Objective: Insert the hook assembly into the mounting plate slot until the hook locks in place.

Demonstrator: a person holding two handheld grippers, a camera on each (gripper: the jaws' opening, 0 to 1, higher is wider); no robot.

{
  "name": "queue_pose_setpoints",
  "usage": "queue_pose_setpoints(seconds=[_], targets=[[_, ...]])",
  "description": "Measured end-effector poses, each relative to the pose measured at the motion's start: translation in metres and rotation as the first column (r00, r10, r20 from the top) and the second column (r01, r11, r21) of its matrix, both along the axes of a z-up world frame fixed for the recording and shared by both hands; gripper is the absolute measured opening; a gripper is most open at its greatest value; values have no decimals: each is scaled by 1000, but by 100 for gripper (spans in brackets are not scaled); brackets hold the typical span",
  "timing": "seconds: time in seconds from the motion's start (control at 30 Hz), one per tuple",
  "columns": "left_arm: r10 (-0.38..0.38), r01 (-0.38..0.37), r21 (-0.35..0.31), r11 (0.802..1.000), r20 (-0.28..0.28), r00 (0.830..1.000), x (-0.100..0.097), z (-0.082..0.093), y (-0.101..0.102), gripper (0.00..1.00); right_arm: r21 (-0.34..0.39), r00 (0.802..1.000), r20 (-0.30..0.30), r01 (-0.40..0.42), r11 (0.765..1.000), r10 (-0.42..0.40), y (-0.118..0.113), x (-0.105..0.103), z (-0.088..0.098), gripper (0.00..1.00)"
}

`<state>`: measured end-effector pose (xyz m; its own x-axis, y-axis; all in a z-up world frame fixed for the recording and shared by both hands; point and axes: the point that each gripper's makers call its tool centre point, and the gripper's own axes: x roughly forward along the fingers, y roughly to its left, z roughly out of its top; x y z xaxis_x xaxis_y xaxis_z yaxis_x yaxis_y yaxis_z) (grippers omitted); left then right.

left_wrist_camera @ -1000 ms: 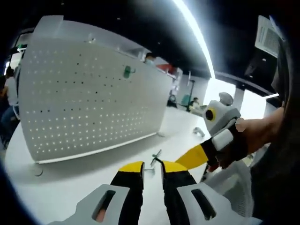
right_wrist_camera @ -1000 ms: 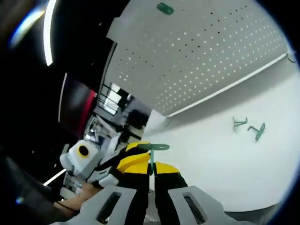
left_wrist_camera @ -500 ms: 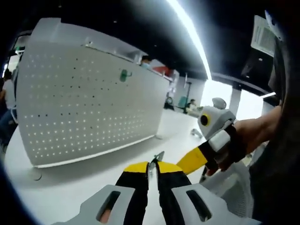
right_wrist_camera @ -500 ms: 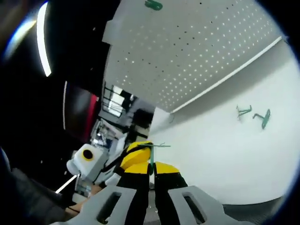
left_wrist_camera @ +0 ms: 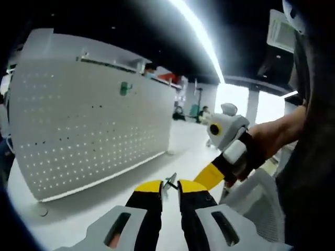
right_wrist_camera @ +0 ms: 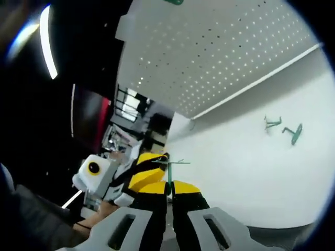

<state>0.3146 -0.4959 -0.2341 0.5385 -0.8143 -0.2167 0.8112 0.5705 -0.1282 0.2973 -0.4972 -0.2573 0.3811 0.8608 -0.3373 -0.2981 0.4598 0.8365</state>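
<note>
A long bright white ceiling light strip runs across a dark black ceiling above a smooth white tabletop, while bright daylit windows glow at the far end of the room beyond a pale grey pillar.

pegboard: matt white perforated sheet | table: smooth white, slight sheen | hooks: green, plastic-looking
</note>
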Motion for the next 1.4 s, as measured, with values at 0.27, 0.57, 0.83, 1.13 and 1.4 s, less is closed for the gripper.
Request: queue_pose_setpoints(seconds=[0.27,0.57,0.83,1.13,1.4], targets=[[0,0,0,1000,-7,1000,1,-1,2,7,-5,1000,0,-12,1000,12,-2,-2,-1,0],[9,-9,18,1000,-18,1000,1,-7,6,5,4,1000,-7,-1,1000,2,-4,-1,-1,0],[8,-8,8,1000,-27,1000,0,-4,6,4,36,999,-32,8,999,-7,-4,-2,0,0],[-1,1,11,1000,-31,1000,-3,-5,9,2,77,999,-52,12,997,-8,-4,-1,5,1],[-3,4,37,999,-22,1000,-2,-5,8,1,71,1000,-5,25,997,-25,-6,4,7,1]])
